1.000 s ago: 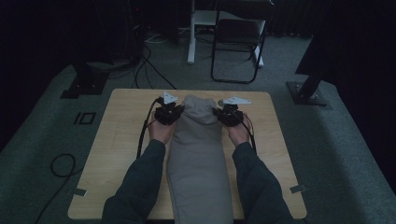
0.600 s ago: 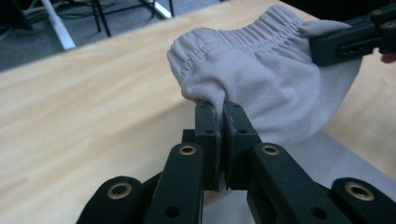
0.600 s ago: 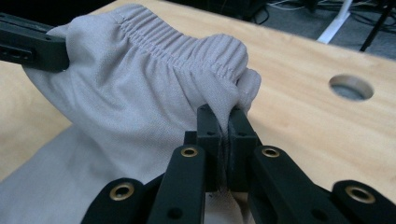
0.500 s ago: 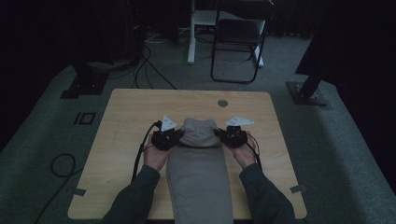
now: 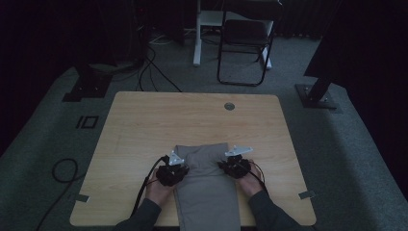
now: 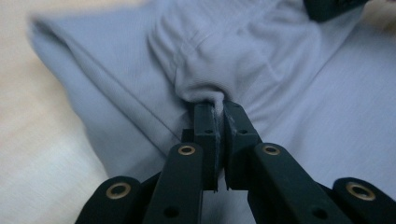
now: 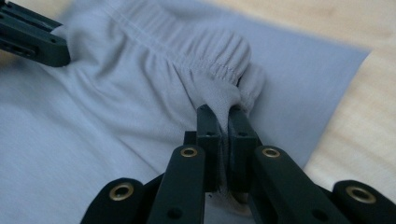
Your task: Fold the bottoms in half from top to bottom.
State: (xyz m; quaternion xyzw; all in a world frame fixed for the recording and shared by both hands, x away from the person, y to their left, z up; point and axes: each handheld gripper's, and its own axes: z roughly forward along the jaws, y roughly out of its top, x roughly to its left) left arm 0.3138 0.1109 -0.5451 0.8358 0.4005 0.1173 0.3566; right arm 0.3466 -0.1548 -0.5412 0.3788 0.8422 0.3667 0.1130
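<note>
Grey elastic-waist garment (image 5: 204, 183), lying on the table's (image 5: 144, 120) near half: left tool (image 6: 215, 105) and right tool (image 7: 221, 112) are pinching its waistband, having drawn it back from the far edge, suggesting a fold nearing completion.

Left gripper (image 6: 217, 106) with jaws closed on a bunched fold of grey cloth (image 6: 280, 84), which lies spread on the desk (image 6: 37, 154); the other gripper (image 6: 327, 8) grips it at the upper right.
</note>
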